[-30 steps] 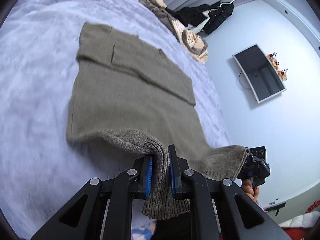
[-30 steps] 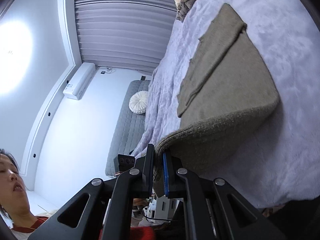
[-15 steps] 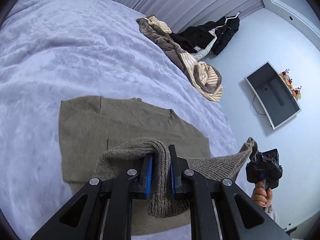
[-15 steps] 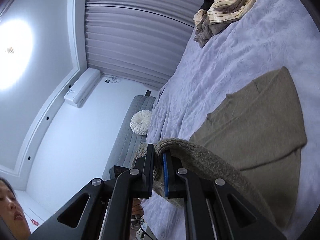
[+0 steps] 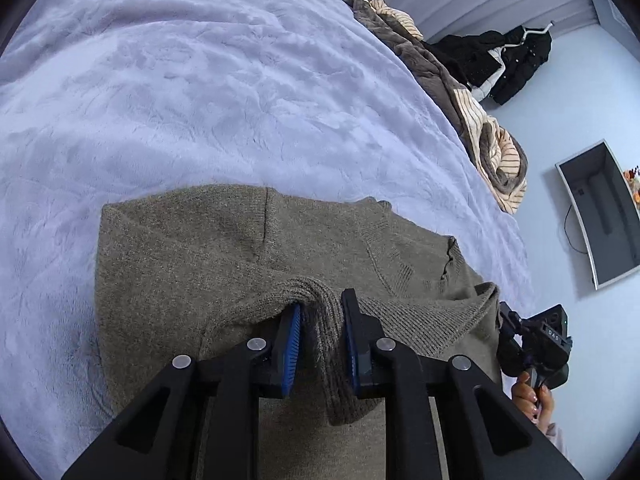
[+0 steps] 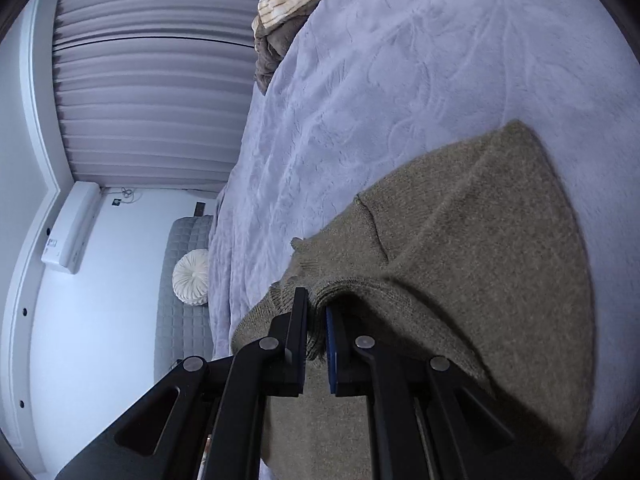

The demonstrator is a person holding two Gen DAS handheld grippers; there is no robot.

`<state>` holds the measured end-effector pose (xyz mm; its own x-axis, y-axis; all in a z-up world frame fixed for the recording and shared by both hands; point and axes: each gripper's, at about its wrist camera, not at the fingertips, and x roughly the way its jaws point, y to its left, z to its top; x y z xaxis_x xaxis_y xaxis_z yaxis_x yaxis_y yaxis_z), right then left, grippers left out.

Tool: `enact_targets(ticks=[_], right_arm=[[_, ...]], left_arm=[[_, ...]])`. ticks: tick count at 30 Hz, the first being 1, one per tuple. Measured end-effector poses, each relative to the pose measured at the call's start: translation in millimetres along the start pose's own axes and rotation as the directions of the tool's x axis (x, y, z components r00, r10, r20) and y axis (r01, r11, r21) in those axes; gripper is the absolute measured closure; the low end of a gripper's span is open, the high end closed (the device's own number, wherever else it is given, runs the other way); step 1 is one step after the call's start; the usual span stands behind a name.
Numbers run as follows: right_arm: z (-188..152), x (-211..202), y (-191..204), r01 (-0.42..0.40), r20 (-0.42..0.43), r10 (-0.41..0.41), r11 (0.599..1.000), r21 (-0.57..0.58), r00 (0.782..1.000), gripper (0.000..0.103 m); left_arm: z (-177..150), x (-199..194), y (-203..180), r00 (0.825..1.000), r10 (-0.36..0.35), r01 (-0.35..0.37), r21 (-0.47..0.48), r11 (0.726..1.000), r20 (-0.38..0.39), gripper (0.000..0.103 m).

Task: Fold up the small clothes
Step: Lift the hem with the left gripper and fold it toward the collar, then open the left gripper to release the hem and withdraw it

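Left claw (image 5: 320, 340) jaws have just been widening w/ the ribbed hem of the olive-brown knit sweater (image 5: 240, 248) still between its pads; right claw (image 6: 317, 336) is clamping the hem too. Sweater is lying doubled over on the lavender plush bed cover (image 5: 200, 80), w/ bare cover stretching beyond.

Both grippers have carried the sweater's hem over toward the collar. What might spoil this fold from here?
1. The left gripper has just been opening with the ribbed hem still between its pads, while the right gripper is shut on its corner; an uneven release may skew the hem.
2. The hem of the olive sweater is bunched at both grippers and may land creased.
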<state>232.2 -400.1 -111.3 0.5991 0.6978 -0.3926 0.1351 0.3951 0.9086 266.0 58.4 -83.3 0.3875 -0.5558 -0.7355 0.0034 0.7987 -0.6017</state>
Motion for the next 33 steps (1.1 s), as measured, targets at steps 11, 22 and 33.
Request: enact_targets(ticks=[11,22,33], right_arm=[[14,-36,26,0.073,0.175,-0.069,0.997,-0.019,0.982,0.035],[-37,-42,51,0.165,0.088,-0.153,0.973,-0.158,0.984,0.035],[-60,-30,48,0.292,0.037,-0.292,0.925,-0.243,0.956,0.037]], left_arm=[[8,-56,-20,0.97,0.127,-0.148,0.089,0.985,0.205,0.011],[4,-2,-19,0.977,0.203,-0.212,0.179,0.961,0.069,0.014],[21,11,27,0.991,0.135,-0.135,-0.013,0.991,-0.013,0.095]])
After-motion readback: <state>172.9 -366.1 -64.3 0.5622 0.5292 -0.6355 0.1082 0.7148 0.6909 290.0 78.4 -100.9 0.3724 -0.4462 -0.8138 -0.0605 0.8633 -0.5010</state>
